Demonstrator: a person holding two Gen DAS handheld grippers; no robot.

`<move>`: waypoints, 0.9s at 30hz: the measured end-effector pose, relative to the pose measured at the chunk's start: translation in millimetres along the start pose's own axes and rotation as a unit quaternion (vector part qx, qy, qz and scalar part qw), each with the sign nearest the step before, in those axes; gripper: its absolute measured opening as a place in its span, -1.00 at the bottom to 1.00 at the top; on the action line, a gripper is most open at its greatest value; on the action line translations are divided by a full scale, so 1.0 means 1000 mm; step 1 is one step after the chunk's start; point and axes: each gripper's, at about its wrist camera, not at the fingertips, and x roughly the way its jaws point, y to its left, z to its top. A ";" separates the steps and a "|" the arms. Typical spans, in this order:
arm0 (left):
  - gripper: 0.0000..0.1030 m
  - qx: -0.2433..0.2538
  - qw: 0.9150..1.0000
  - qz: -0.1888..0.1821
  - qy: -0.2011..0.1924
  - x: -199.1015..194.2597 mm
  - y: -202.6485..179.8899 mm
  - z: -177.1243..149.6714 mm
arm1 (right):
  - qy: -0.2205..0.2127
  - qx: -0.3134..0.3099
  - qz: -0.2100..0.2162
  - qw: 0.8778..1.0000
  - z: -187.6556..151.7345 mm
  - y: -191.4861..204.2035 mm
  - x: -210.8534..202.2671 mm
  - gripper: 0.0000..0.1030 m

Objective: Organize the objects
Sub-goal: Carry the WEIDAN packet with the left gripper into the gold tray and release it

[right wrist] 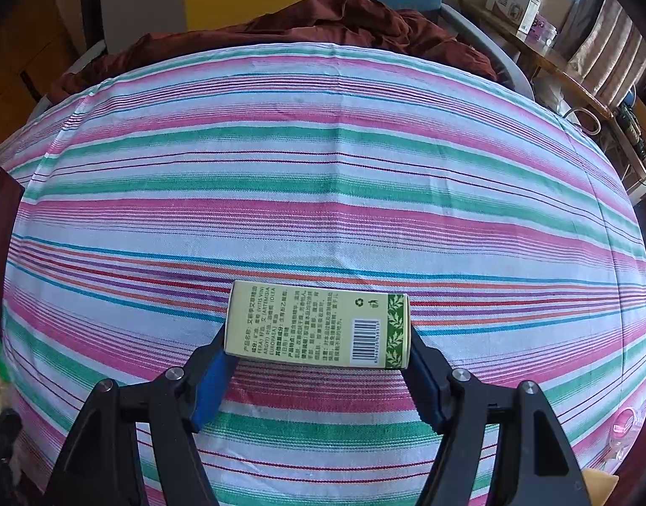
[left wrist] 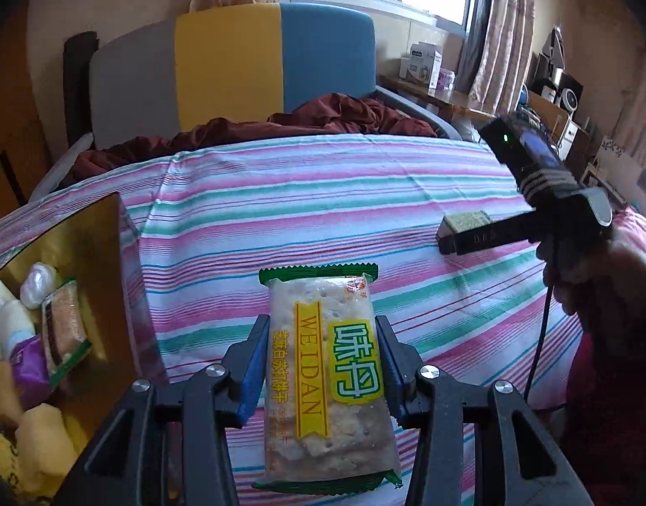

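A clear cracker packet [left wrist: 327, 362] with green ends and a yellow label hangs above the striped bedsheet [left wrist: 323, 194], and my left gripper [left wrist: 323, 358] is shut on its long sides. The blue pads [left wrist: 253, 362] press into the wrapper. A pale green carton [right wrist: 318, 329] with a barcode lies crosswise between the fingers of my right gripper [right wrist: 318, 339], whose pads touch both of its ends, just over the sheet [right wrist: 323, 168]. In the left wrist view the right gripper [left wrist: 466, 238] and the carton [left wrist: 466, 219] show at the right, with a person's hand [left wrist: 597, 278] on the handle.
An open box with a gold lining [left wrist: 69, 227] stands at the left and holds several wrapped snacks; its maroon outer wall [right wrist: 2, 227] shows in the right wrist view. A dark red blanket [left wrist: 280, 126] is bunched by the headboard [left wrist: 230, 55]. A side table [left wrist: 441, 92] with cartons stands at the right.
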 end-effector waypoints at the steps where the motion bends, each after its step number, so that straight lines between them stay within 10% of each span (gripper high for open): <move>1: -0.08 -0.011 1.000 -0.001 -0.004 -0.008 0.009 0.002 | 0.000 -0.001 -0.002 1.000 0.000 0.001 0.000 0.41; 13: -0.08 -0.186 0.982 0.022 0.007 -0.058 0.155 -0.018 | -0.003 -0.005 -0.014 1.000 0.001 0.003 0.004 0.41; 27: -0.07 -0.242 0.968 0.009 0.071 -0.010 0.164 -0.038 | -0.004 -0.005 -0.018 1.000 0.003 0.002 0.003 0.42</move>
